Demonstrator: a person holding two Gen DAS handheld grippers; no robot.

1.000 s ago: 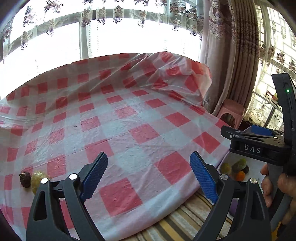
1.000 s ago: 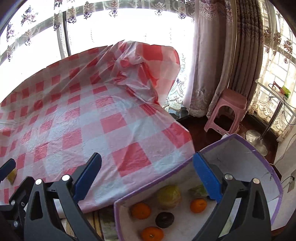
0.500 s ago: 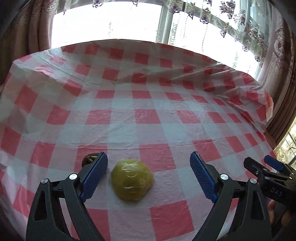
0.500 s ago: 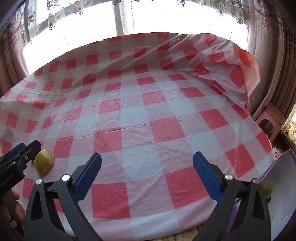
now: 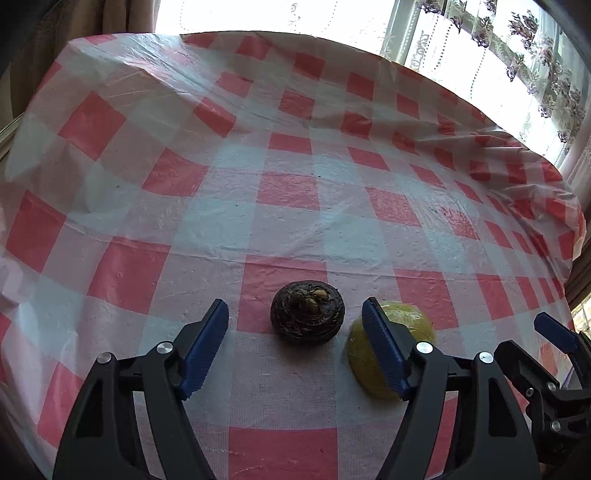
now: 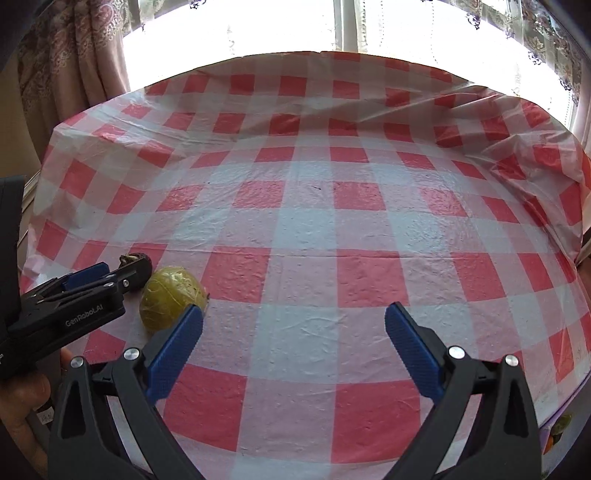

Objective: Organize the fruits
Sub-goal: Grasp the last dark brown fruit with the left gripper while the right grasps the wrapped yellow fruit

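Nearest in the left wrist view, the left gripper [image 5: 295, 345] points down at a desk [image 5: 288, 206] covered in a red-and-white checked plastic cloth. Its jaws have just been closing and now stand partly spread. A dark brown round fruit [image 5: 307, 312] with a dried stem end facing up lies on the cloth between the blue pads; neither pad touches it. Just beside the fruit, outside the right finger and partly hidden by it, lies a yellow-green fruit [image 5: 406, 325] in clear wrap.

In the right wrist view, the right gripper [image 6: 293, 349] hangs over bare cloth with its jaws spread wide and nothing between them. Its left pad overlaps the near edge of the yellow-green fruit in the picture; whether they touch cannot be told. The left gripper's black body reads "GenRoboLAI" in small pale letters, the last letters hard to make out. A hand [image 6: 18, 406] grips its handle.

Farthest, patterned curtains [image 6: 70, 66] frame a bright window [image 6: 406, 26].
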